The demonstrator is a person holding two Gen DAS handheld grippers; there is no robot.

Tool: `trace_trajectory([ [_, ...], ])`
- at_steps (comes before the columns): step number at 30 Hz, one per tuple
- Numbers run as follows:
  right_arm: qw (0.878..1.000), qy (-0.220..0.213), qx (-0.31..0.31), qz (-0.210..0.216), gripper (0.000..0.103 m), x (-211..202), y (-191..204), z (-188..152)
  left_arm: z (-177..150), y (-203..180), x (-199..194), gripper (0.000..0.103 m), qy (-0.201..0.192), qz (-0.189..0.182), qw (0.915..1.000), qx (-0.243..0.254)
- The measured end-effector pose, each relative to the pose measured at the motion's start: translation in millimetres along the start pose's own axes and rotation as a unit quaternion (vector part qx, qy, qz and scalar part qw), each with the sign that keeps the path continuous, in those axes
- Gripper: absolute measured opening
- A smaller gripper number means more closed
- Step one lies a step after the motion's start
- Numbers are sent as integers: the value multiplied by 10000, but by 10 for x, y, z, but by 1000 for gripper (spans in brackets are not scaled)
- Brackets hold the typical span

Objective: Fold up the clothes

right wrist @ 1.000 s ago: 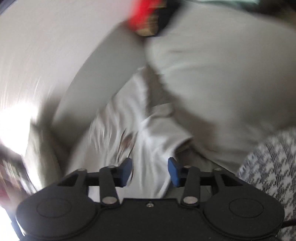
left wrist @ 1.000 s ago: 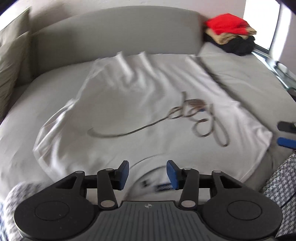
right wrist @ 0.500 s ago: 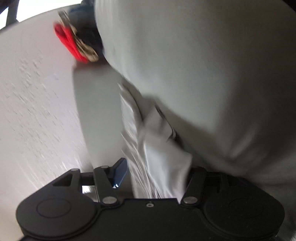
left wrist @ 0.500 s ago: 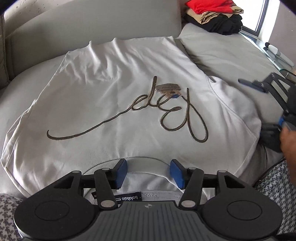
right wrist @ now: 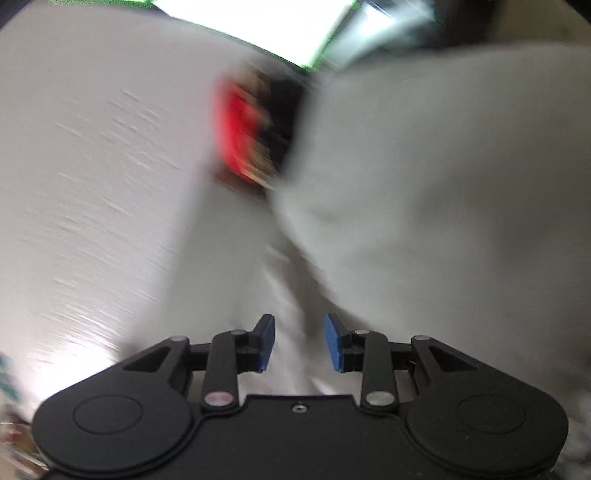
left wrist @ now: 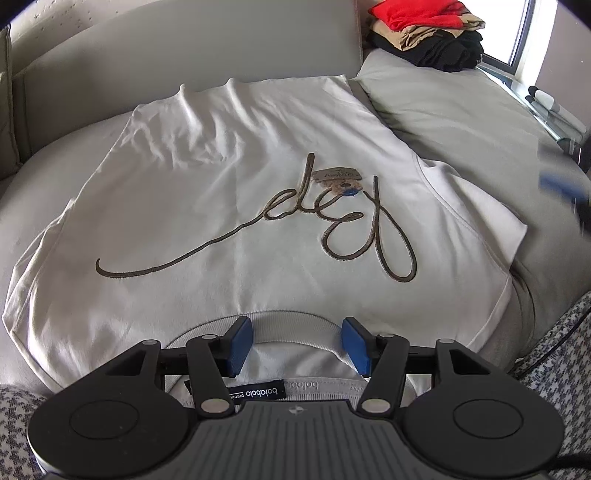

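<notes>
White cotton covers most of the sofa seat: the T-shirt (left wrist: 236, 192) lies face up and spread flat, its hem near the sofa (left wrist: 184, 48) backrest and its ribbed collar (left wrist: 291, 319) at the front edge, just under my left gripper (left wrist: 293, 345). That gripper's pads stand apart over the collar and clamp nothing. My right gripper (right wrist: 299, 341) is out by the right-hand sleeve (left wrist: 491, 221); its view is blurred, pale cloth shows between the pads, its jaws are closing, and I judge they are not yet pressing on it.

I take the step in hand to be the first side fold. To do it well I should pinch the sleeve edge cleanly, catching both layers, and carry it over toward the brown script (left wrist: 332, 229) in a low arc so the body does not drag. My left gripper would best press at the collar to anchor the shirt. Wrinkles near the hem want smoothing first. A folded pile (left wrist: 424, 29) sits in the far right corner
</notes>
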State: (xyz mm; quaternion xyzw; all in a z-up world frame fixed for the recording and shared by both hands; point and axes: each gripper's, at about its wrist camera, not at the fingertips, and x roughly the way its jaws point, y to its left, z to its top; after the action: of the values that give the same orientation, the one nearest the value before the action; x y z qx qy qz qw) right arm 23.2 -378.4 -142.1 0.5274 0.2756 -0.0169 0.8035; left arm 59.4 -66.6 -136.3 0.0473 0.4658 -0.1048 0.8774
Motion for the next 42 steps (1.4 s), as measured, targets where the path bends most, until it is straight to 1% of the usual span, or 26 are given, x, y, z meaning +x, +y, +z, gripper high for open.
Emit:
trace_trajectory([
  [1,9993,190,-27,-309,30,22,-22,-18,0,13,0,56,5,-23,10000,-19],
  [3,9960,339,-335,-754,30,65,-37,-77,0,20,-3,56,4,-36,10000,-20],
  [5,9907,306,-821,-1040,30,150,-6,-106,0,21,-6,56,6,-36,10000,-5],
  [7,9826,414,-1374,-1177,28,276,45,-98,6,29,-8,56,18,-50,10000,2],
  [9,9749,755,-1780,-1109,28,410,81,-124,9,49,-9,57,27,-88,10000,-21],
  [11,9660,925,-2132,-1129,29,480,113,-151,11,60,-7,57,31,-110,9999,-39],
  [12,9611,1006,-2307,-1142,24,513,128,-164,10,56,-7,57,30,-102,9999,-34],
  [13,9557,1085,-2480,-1153,12,547,144,-177,10,52,-8,57,28,-93,9999,-26],
  [14,9535,1032,-2567,-1192,3,513,149,-175,9,44,-10,57,26,-80,10000,-8],
  [15,9515,966,-2646,-1234,2,473,154,-172,10,37,-13,57,24,-68,10000,8],
  [16,9534,808,-2664,-1167,2,428,175,-173,10,34,-16,57,23,-61,10000,17],
  [18,9545,344,-2732,-1146,2,354,234,-136,9,24,-26,57,17,-35,10000,45],
  [19,9509,48,-2834,-1246,2,295,283,-144,7,16,-30,57,11,-15,10000,68],
  [21,9331,-497,-3133,-1694,2,174,372,-196,6,0,-34,57,-2,25,9999,113],
  [22,9247,-631,-3261,-1861,2,157,393,-219,6,-7,-33,57,-3,41,9999,127],
  [26,9025,-577,-3568,-2343,2,285,360,-266,6,-5,-34,57,11,68,9999,153],
  [29,8931,-592,-3664,-2542,3,292,403,-307,15,-2,-37,57,42,89,9998,147],
  [30,8934,-528,-3659,-2552,6,324,432,-317,16,-8,-39,57,45,101,9998,157],
  [31,8966,-438,-3634,-2492,11,304,470,-300,17,-15,-43,57,43,114,9998,175],
  [32,8997,-370,-3623,-2406,14,271,510,-295,16,-29,-55,55,20,109,9997,209],
  [33,9027,-303,-3612,-2317,19,237,550,-291,17,-43,-76,49,-16,45,9997,238],
  [34,9028,-299,-3647,-2258,21,213,587,-283,19,-58,-97,49,-51,-33,9996,266],
  [36,9023,-302,-3717,-2164,23,175,654,-266,30,-102,-141,50,-105,-239,9991,325],
  [40,9140,-241,-3584,-1885,26,130,728,-209,31,-225,-111,50,-68,-316,9982,507],
  [41,9173,-224,-3549,-1792,27,131,746,-197,24,-230,-86,54,-56,-297,9982,525],
  [42,9205,-197,-3524,-1677,32,145,767,-180,16,-232,-64,57,-51,-283,9981,541],
])
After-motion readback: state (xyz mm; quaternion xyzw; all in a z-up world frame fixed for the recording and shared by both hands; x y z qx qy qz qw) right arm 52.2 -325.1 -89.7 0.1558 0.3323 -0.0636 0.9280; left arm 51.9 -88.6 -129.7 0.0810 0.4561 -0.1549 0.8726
